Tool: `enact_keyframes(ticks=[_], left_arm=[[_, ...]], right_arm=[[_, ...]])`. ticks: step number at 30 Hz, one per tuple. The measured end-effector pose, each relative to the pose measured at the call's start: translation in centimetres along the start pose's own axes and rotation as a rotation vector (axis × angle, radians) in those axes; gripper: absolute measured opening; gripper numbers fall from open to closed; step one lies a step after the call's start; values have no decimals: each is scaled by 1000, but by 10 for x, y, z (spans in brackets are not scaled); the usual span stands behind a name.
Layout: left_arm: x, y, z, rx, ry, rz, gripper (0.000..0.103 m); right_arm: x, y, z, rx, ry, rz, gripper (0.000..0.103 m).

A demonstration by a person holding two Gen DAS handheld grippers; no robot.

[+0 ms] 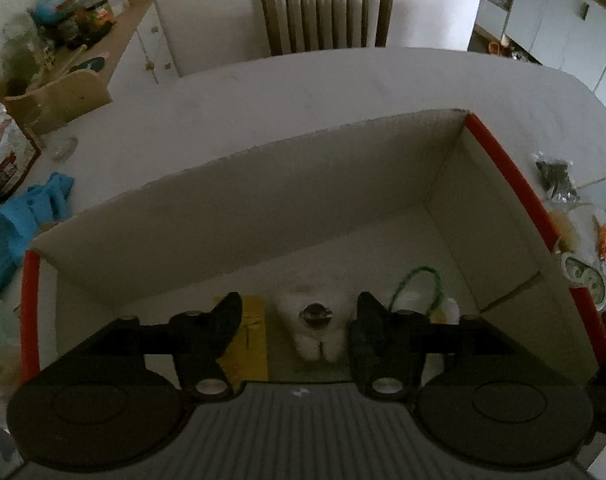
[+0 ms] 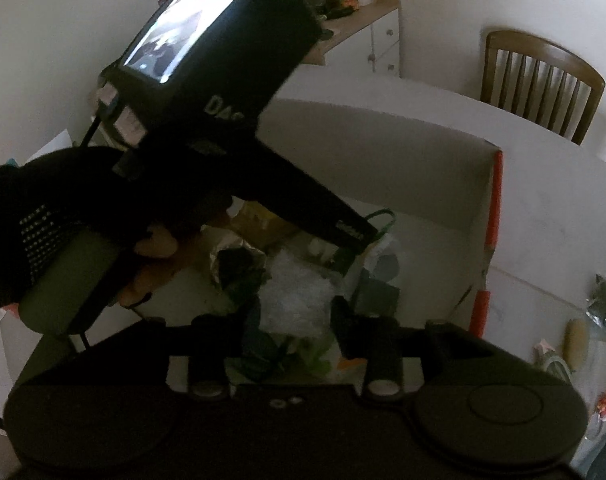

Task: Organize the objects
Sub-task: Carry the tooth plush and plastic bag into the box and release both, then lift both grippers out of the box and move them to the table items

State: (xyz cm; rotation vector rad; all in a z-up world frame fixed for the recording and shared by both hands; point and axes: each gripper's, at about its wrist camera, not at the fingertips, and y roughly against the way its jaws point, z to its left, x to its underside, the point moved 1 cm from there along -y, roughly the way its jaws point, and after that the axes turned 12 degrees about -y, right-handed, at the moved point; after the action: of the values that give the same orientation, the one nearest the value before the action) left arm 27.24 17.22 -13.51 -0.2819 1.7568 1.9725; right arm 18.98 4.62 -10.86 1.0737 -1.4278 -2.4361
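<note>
An open cardboard box (image 1: 499, 152) with red edges stands on the white table (image 1: 303, 92). My left gripper (image 1: 299, 312) hangs inside it, jaws apart around a white soft object with a round metal knob (image 1: 315, 328); a gap shows on its left side. A yellow item (image 1: 251, 332) and a green cord loop (image 1: 419, 280) lie beside it. In the right wrist view, my right gripper (image 2: 295, 320) is open over the box (image 2: 497, 184), above a crumpled clear plastic bag (image 2: 295, 296) and a foil pack (image 2: 239, 260). A gloved hand (image 2: 43, 220) holds the left gripper's body (image 2: 223, 80).
A wooden chair (image 1: 327, 12) stands behind the table. A blue cloth (image 1: 27, 216) and a printed bag (image 1: 7, 152) lie left of the box. A bag of dark pieces (image 1: 555, 176) and small ornaments (image 1: 583, 276) lie to its right. A sideboard with jars (image 1: 75, 12) is at back left.
</note>
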Motion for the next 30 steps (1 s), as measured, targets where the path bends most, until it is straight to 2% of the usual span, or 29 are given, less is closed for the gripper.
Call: enact_keyframes(ticks=[9,15,21,23,28,30], left_arm=[[5,26,6,-14,51,-58,63],[11,52,0,-35,72,-108,63],[15,79,-11,-21,90,-159,64],[16,87,-16,-14,96,-178,68],[16,104,-36,-5,100,-208,69],[17,109,-45,-3,96,-221,72]], right_arm=[[2,21,4,-23,-4,-38,51],[3,43,1,-40,-3,-69,54],[3,66,-10,-64,-15,-111,58],[-2,68,-18,-65,-21,-124,60],[7,94,-36,-64,-41,-156,66],[14,105,-47,-59,-52,-166,69]])
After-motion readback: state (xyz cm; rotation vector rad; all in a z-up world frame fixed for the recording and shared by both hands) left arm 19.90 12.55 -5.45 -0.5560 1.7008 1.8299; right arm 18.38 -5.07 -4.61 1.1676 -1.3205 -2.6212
